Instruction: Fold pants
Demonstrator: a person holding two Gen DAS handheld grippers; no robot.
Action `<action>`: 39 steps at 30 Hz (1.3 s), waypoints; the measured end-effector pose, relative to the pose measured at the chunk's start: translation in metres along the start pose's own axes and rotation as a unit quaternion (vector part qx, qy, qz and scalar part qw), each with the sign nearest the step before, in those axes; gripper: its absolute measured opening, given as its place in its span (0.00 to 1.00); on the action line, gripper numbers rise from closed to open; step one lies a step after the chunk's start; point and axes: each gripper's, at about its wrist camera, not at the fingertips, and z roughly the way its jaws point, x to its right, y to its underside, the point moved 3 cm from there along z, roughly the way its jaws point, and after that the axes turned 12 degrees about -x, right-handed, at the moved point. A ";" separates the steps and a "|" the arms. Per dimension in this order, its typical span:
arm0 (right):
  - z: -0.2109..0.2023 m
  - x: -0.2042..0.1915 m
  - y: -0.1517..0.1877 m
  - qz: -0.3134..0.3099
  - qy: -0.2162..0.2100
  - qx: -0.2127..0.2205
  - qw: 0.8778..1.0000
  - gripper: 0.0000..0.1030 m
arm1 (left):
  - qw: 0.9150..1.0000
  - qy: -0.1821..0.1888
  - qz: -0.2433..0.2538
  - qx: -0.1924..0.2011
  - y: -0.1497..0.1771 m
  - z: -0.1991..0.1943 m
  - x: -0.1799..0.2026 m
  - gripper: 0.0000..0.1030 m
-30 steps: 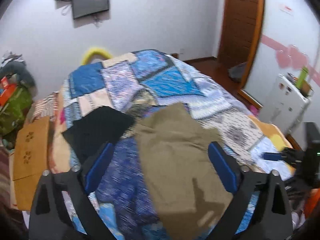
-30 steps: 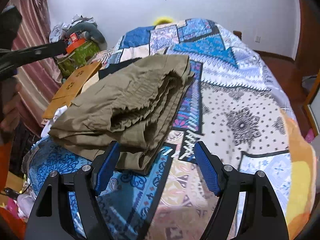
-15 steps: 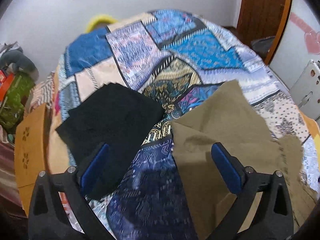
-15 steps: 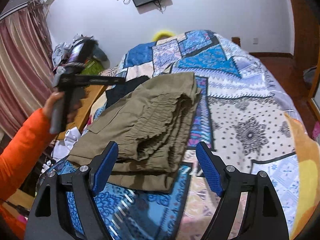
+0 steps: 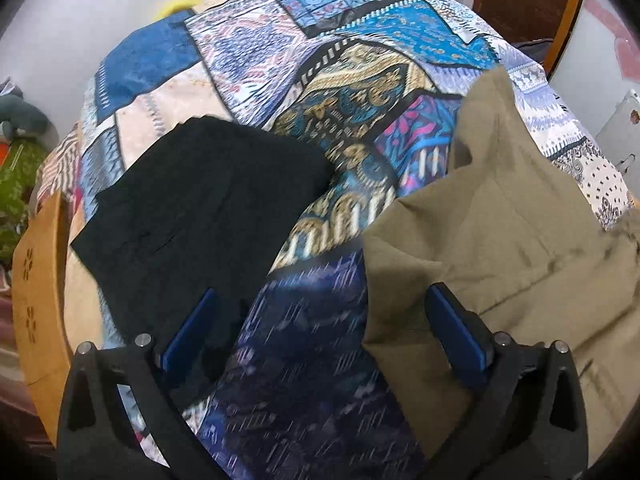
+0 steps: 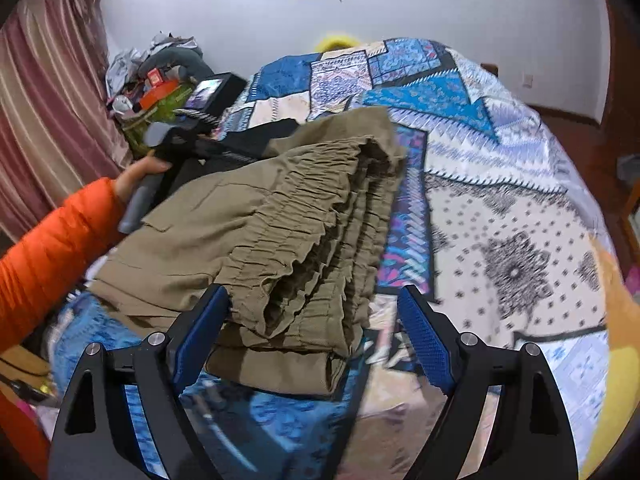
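The right gripper (image 6: 314,320) has just been opening its jaws, and they stand wide with the near, gathered edge of the khaki pants (image 6: 256,236) between them but unpinched — the bundle lies folded on the quilt (image 6: 500,220). The left gripper (image 5: 320,320), jaws apart and empty, has dropped low over the quilt between those pants and the black garment (image 5: 200,216) on their left — so the fold looks finished, perhaps needing only tidying.

A puffy orange sleeve (image 6: 52,240) is worn; black gripper frames are fitted with blue ribbed pads (image 6: 426,344) and silver screws (image 6: 466,338).
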 end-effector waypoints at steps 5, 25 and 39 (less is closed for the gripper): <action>-0.002 0.034 -0.008 0.026 0.048 -0.002 0.999 0.81 | 0.999 0.013 -0.023 -0.026 0.033 -0.008 -0.016 1.00; -0.009 0.011 0.000 0.025 0.036 0.000 0.999 0.38 | 0.999 0.019 -0.004 0.040 0.139 -0.081 0.029 0.86; -0.032 0.027 0.010 0.044 0.041 0.000 0.998 0.37 | 0.995 0.006 -0.079 0.056 0.165 -0.102 -0.032 0.76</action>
